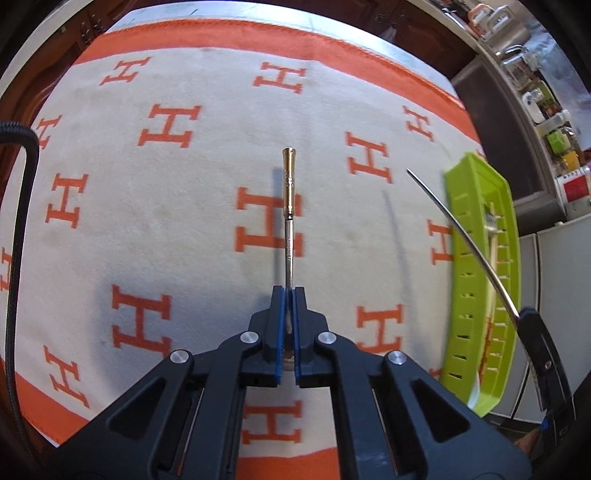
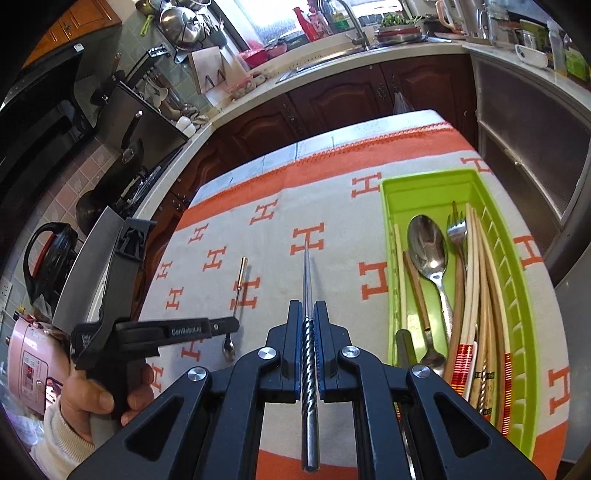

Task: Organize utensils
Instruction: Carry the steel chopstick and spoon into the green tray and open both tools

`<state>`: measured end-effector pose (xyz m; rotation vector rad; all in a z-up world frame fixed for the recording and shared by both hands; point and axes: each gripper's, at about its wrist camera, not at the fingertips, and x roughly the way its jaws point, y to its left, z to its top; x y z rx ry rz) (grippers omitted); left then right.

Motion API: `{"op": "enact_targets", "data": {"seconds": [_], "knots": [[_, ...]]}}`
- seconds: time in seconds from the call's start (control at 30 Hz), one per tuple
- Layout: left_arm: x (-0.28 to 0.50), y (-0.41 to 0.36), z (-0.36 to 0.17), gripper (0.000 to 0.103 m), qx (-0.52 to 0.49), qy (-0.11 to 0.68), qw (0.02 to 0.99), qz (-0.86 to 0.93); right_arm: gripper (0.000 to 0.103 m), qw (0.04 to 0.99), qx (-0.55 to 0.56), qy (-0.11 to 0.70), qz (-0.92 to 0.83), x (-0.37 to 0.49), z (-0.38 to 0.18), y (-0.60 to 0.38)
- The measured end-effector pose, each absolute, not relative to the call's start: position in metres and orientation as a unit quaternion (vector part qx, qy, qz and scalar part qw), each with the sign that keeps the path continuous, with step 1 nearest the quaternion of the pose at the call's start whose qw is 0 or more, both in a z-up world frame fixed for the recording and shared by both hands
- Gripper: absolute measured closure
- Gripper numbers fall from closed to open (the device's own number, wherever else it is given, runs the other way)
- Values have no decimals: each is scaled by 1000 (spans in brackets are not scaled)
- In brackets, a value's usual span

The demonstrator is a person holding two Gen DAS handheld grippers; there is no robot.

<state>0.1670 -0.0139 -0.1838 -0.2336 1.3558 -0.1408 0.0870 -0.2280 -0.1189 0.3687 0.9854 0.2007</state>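
Over H-print cloth (image 1: 207, 229); left tongs (image 1: 289, 295) grip spoon (image 1: 289, 192); right tongs (image 2: 309, 314) grip chopstick (image 2: 308, 280)

Bright daylight from window (image 2: 273, 18), soft shadows on cloth (image 1: 147, 229), heavy fisheye warp, green tray (image 1: 480, 280) motion-blurred

Left tongs (image 1: 289, 295) and right tongs (image 2: 308, 310) both clamped tight, level, pointing forward, well apart.

- A table (image 2: 317, 142) is wearing a cream cloth (image 1: 207, 221) with orange H marks and an orange border.
- A green tray (image 2: 524, 332) is sitting on the cloth's right side, holding cutlery.
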Motion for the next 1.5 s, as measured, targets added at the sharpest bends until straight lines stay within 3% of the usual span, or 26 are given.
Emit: {"op": "enact_targets", "data": {"seconds": [0.47, 0.73, 1.07, 1.23, 1.5], "knots": [[150, -121, -102, 102, -89, 582, 781, -209, 98, 898, 177, 403, -6, 50, -72, -300], [151, -197, -120, 102, -64, 610, 752, -241, 98, 890, 168, 419, -64, 33, -97, -344], [156, -226, -165, 102, -50, 648, 723, -235, 96, 869, 147, 470, -45, 46, -137, -340], [153, -229, -165, 101, -38, 647, 724, -235, 67, 872, 145, 466, -46, 47, -141, -338], [140, -227, -152, 101, -18, 633, 738, -232, 66, 877, 136, 460, -38, 41, -127, -333]]}}
